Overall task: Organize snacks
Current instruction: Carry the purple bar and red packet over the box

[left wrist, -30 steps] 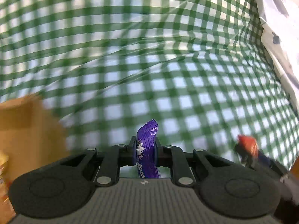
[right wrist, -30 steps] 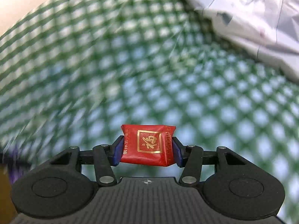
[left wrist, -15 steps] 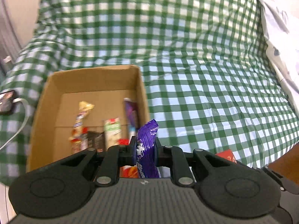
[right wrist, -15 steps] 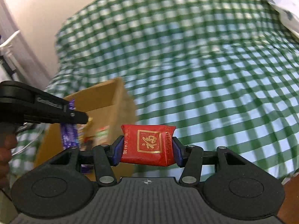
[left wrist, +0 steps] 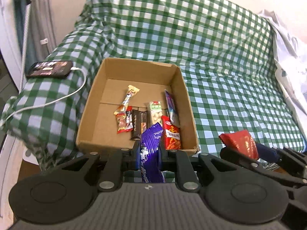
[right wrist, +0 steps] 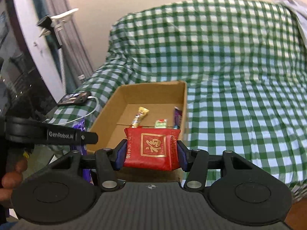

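- Cardboard box [left wrist: 182,88], open top, sits on green-checked cloth [left wrist: 220,57] near its L edge, w/ several snacks already inside, mostly at near end.
- Inside: gold-tipped bar [left wrist: 127,99], small red pack [left wrist: 122,122], dark brown bar [left wrist: 139,123], green-label pack [left wrist: 155,111], orange-red pack [left wrist: 172,136], purple strip [left wrist: 170,105] leaning on R wall.
- L gripper [left wrist: 148,150]: clenched on purple wrapper [left wrist: 150,147], held upright, just at near rim of box.
- R gripper [right wrist: 150,154]: grasping red packet [right wrist: 152,148] w/ gold square print by both ends, held flat, in front of box's near R corner.
- Black phone [left wrist: 49,69] w/ white cable [left wrist: 57,99] lies on cloth's L edge, apart from box.
- White printed fabric [left wrist: 287,57] along cloth's R edge.
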